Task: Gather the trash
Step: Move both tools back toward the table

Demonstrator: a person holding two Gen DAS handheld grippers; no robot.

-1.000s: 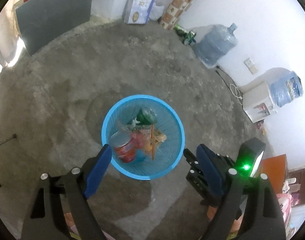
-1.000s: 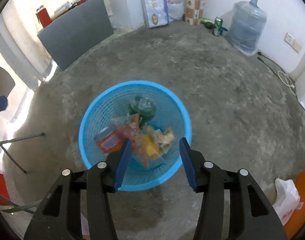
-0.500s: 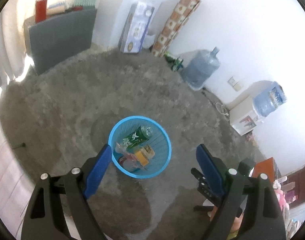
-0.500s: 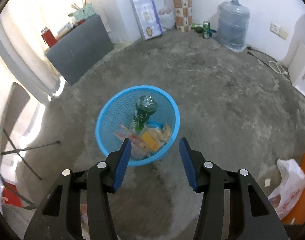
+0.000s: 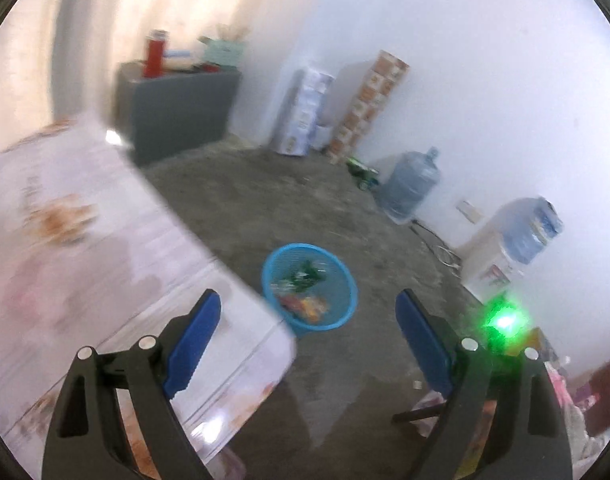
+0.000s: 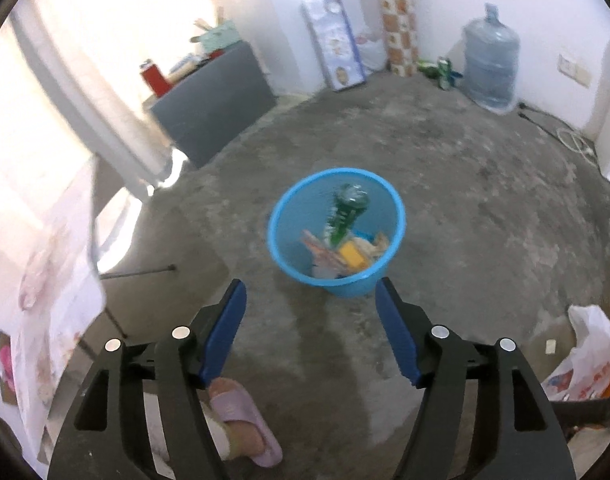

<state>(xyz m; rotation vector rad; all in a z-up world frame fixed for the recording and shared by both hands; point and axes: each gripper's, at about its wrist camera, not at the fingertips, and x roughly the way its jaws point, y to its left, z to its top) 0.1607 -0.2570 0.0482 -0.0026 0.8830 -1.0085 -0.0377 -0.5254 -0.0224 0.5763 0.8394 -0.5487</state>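
- The left wrist view is smeared by motion blur; the trash inside the round blue plastic mesh basket (image 5: 309,289) reads there only as green, red and orange patches.
- A pale floral cloth-covered table (image 5: 85,248) fills the left of that view, its corner hiding part of the floor just beside the basket; in the right wrist view only a hanging edge of the cloth shows.
- A blurred green light (image 5: 505,322) glows past the left tool's right finger; what carries it cannot be made out.
- The floor is bare, mottled grey concrete (image 6: 485,200), darker and stained near the camera; white walls close the room.
- Along the far wall stand a dark grey cabinet (image 6: 213,108), a leaning white carton (image 6: 337,44), a clear blue water jug (image 6: 491,68) and green cans (image 6: 441,70).
- A white plastic bag (image 6: 589,352) lies on the floor at the right edge, cut off by the frame.
- The basket (image 6: 337,232) stands upright on the floor, well apart from both tools.
- A green plastic bottle (image 6: 345,212) leans inside it, long axis tilted, its top end towards the far rim, above yellow and orange wrappers (image 6: 351,256).
- The left tool (image 5: 307,338) is spread wide and holds nothing.
- The right tool (image 6: 311,328) is also spread wide and empty, the basket showing beyond its fingers.
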